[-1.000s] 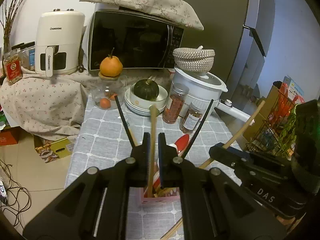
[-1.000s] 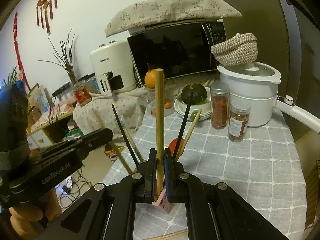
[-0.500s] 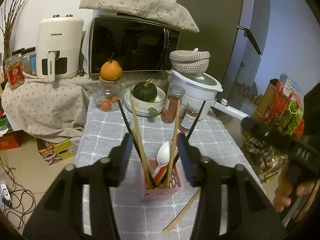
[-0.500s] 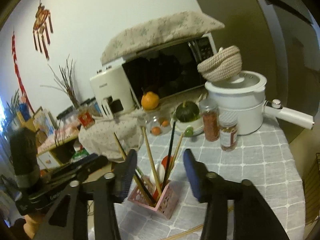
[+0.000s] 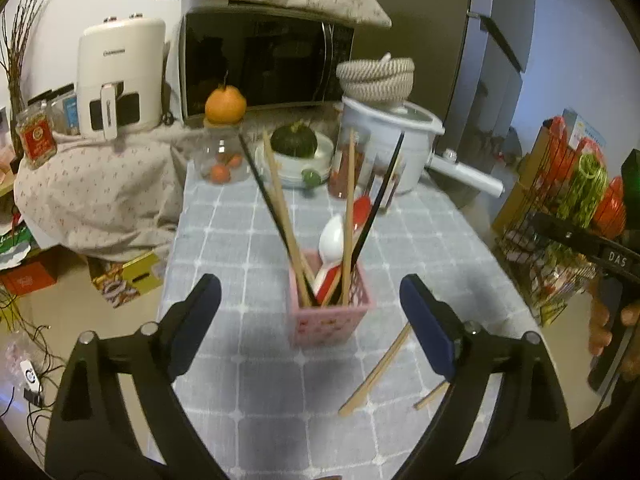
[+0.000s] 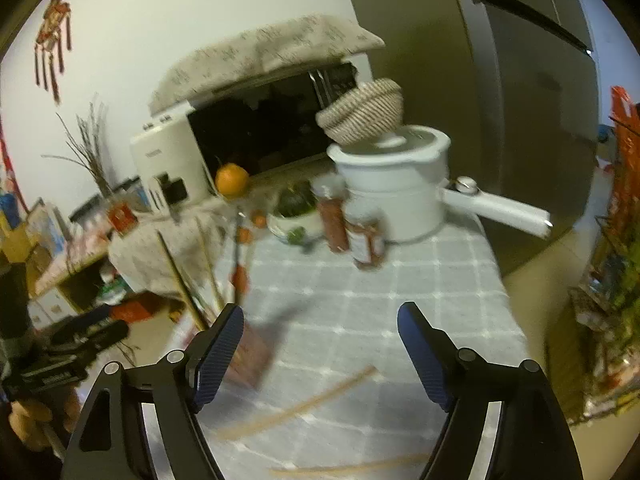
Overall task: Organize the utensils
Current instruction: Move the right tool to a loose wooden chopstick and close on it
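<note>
Left wrist view: left gripper (image 5: 310,300) jaws opening, nothing gripped. Pink holder (image 5: 330,320) standing between and just beyond the fingertips, apart from both pads, loaded with chopsticks (image 5: 280,204) and spoons (image 5: 332,240). Loose wooden chopstick (image 5: 376,372) lying near the right-hand finger.

Right wrist view, blurred: right gripper (image 6: 320,328) jaws opening, empty. Pink holder (image 6: 250,354) beside the left-hand finger. Loose wooden chopstick (image 6: 300,408) on the tablecloth (image 6: 360,300) between the fingers.

A pink latticed utensil holder (image 5: 329,314) stands upright on the tabletop, ahead of and between the left fingers (image 5: 200,300). Wooden chopsticks (image 5: 349,208), black chopsticks (image 5: 376,208), a white spoon (image 5: 332,236) and a red spoon (image 5: 361,208) lean in it. Two loose wooden chopsticks (image 5: 376,372) lie flat beside the holder, near the right-hand finger.
</note>
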`<act>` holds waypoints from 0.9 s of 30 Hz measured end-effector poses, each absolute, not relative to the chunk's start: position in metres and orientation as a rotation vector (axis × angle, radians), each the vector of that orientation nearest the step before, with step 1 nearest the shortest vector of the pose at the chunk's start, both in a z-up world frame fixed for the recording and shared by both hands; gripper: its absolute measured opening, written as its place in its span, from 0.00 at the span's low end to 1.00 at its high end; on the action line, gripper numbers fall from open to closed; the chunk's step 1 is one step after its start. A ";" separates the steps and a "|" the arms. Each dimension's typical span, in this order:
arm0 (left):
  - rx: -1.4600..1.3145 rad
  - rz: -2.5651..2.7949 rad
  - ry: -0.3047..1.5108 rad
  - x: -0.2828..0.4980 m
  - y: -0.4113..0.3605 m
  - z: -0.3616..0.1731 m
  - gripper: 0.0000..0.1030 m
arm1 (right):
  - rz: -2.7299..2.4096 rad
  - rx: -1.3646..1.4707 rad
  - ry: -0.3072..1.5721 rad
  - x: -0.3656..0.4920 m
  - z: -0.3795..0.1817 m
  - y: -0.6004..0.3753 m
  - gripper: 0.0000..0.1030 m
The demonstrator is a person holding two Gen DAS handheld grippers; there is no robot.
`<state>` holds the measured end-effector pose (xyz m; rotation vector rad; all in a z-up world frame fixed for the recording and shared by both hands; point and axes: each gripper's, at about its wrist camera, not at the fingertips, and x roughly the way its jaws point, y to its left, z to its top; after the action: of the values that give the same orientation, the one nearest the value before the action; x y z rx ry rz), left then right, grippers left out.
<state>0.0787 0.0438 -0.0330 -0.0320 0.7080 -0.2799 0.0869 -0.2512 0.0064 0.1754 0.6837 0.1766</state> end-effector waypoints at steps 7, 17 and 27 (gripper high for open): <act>-0.005 -0.275 0.819 0.076 0.039 -0.058 0.89 | 0.086 0.140 0.834 0.075 -0.022 -0.275 0.80; 0.018 -0.285 0.980 0.080 0.022 -0.084 0.89 | -0.015 0.222 1.112 0.070 -0.075 -0.312 0.80; 0.077 -0.307 1.033 0.080 0.002 -0.095 0.89 | -0.085 0.265 1.321 0.086 -0.137 -0.315 0.80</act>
<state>0.0803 0.0023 -0.0948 0.0775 1.0327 -0.3071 0.0857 -0.3155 -0.1367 0.2647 1.3206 -0.0854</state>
